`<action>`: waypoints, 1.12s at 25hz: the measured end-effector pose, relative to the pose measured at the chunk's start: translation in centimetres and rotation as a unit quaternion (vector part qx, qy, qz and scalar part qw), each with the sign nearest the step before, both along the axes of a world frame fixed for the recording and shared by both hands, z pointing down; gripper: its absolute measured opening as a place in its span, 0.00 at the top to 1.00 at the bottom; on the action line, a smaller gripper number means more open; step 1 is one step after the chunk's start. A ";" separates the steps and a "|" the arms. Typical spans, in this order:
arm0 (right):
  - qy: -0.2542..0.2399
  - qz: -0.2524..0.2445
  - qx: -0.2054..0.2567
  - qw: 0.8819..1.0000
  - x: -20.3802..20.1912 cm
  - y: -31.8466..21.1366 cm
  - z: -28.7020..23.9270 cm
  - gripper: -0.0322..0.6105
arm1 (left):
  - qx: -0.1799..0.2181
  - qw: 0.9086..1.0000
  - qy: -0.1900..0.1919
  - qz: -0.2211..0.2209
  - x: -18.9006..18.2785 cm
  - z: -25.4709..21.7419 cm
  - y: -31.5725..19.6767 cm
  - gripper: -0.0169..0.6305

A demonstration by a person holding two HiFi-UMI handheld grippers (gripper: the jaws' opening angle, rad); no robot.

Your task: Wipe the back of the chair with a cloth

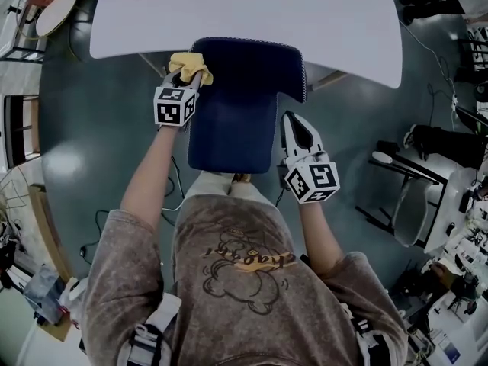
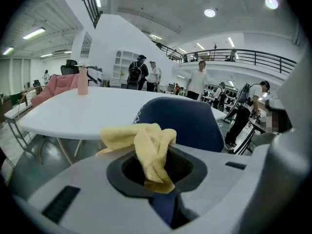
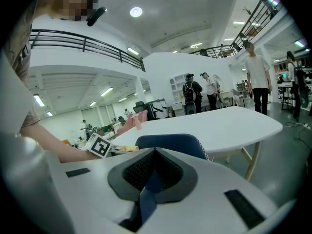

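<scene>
Left tongs (image 1: 192, 80) clamped tight on the yellow cloth (image 1: 191, 65). The bunched cloth sits at the top left corner of the blue chair back (image 1: 232, 124); I can't tell if it touches.

Right tongs (image 1: 293, 126) have jaws together, holding nothing, just beside the back's right edge. The chair is tucked under the white table (image 1: 252, 10).

Step, as I judge it: the start of the wipe, at the upper rim.

Next: press the cloth flat on the fabric and drag it across, then down. I'll keep my grip firm so the cloth doesn't slip.
</scene>
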State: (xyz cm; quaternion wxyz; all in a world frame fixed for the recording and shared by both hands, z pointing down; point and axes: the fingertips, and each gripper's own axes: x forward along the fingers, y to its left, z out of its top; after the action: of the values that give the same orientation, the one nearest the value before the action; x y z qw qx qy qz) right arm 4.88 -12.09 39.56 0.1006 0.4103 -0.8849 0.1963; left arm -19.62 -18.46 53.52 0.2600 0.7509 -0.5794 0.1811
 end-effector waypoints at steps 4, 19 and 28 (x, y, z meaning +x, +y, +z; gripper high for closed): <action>0.002 0.009 0.002 1.000 0.3 -0.2 -0.1 0.91 | 0.001 1.000 -0.003 0.018 0.7 0.1 -1.7 0.85; 0.005 0.053 -0.014 0.998 3.4 0.5 1.0 0.91 | 0.003 0.999 0.016 0.031 4.8 0.6 -3.5 0.85; 0.010 0.062 -0.026 0.998 3.8 1.5 1.9 0.91 | 0.001 0.999 0.031 0.034 5.6 0.4 -3.5 0.86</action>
State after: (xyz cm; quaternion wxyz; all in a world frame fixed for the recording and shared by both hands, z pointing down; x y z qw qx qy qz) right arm 8.70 -10.59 41.49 0.1076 0.4630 -0.8514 0.2215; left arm -14.06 -21.96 53.97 0.2706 0.7757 -0.5455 0.1657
